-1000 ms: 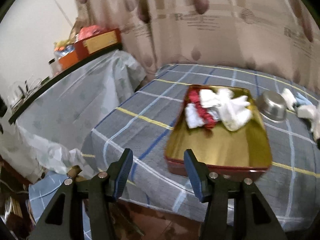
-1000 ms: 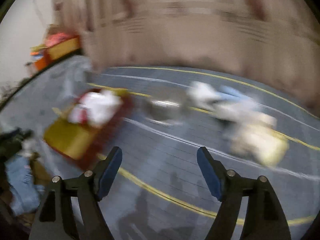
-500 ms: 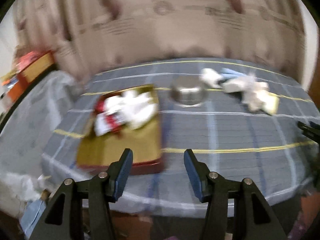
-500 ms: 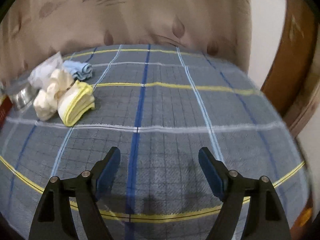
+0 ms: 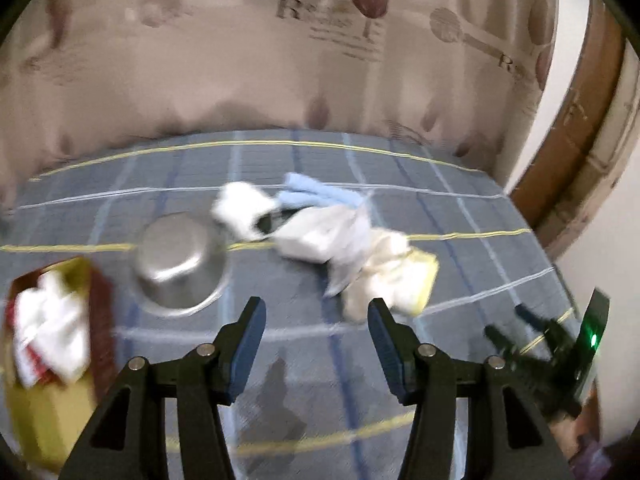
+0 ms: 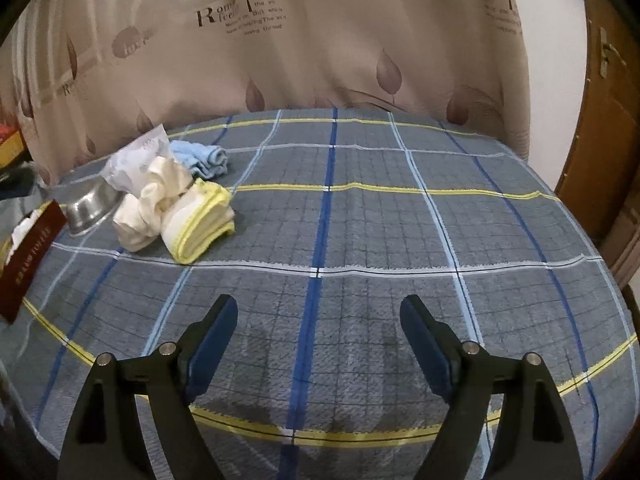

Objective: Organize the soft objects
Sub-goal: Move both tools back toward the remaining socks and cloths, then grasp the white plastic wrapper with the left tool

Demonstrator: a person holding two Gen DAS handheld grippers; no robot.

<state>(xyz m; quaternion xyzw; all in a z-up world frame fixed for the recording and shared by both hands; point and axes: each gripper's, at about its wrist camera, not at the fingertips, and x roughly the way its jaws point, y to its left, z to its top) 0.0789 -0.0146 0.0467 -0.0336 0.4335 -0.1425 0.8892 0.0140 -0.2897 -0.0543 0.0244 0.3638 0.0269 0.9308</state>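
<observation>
On the surface covered by a grey-blue plaid cloth [image 6: 360,240], before a beige printed curtain [image 6: 300,60], a heap of folded soft cloths [image 6: 176,204] lies beside an upturned steel bowl [image 5: 180,260] and a gold tray [image 5: 44,408]. Both the left hand-held gripper [image 5: 316,344] and the right hand-held gripper [image 6: 318,344] tilt downward, jaws spread, holding nothing; the right's have just been opening.

A grey cloth [image 6: 360,240] is showing blue, yellow and pale checks, and the far curtain [image 6: 320,40] is wearing beige with maroon leaves. At the left, a yellow-edged towel [image 6: 200,222], cream rag [image 6: 148,208], blue cloth [image 6: 202,158], silver bowl [image 5: 180,264] and gold-and-maroon tray [image 5: 40,400] are lying.
</observation>
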